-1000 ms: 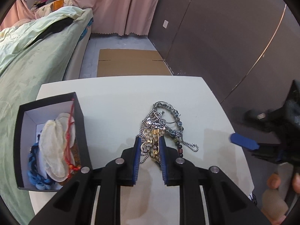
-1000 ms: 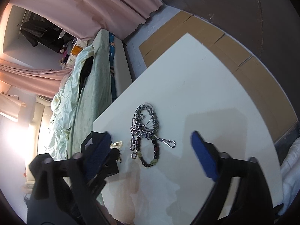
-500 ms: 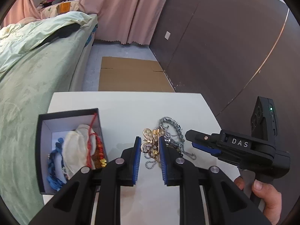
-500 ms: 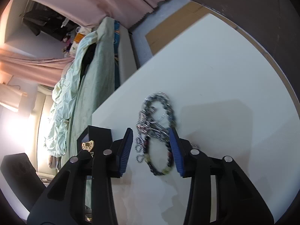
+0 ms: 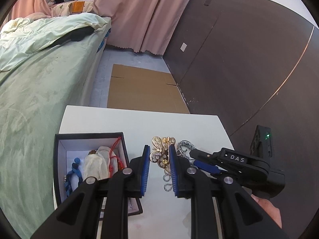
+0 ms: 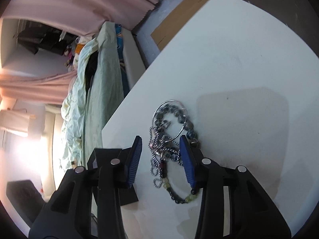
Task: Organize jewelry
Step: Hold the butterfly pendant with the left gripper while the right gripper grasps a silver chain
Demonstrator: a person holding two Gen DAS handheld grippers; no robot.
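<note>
My left gripper (image 5: 159, 147) is shut on a gold butterfly brooch (image 5: 157, 141), held up above the white table (image 5: 119, 121); a silver ball chain (image 5: 167, 179) dangles from it. Just left of it stands an open black box (image 5: 89, 135) with a blue braided bracelet (image 5: 76, 171), a white pouch (image 5: 95, 165) and a red cord (image 5: 114, 159) inside. My right gripper (image 6: 160, 139) hovers low over a tangle of chains and a ring (image 6: 169, 131), its jaws partly narrowed with the tangle between them and the pads not pressing. A dark bead bracelet (image 6: 179, 197) trails toward me.
A bed with a green cover (image 5: 39, 91) runs along the table's left side. Flat cardboard (image 5: 139, 91) lies on the floor beyond the far edge, beside a dark wall (image 5: 239, 69). A hand (image 5: 267, 213) grips the right tool. The box corner (image 6: 127, 197) sits behind my right gripper's left finger.
The left gripper has risen with the brooch, lifting it off the pile and toward the box. The right gripper has come down over the remaining tangle and its jaws have narrowed.
</note>
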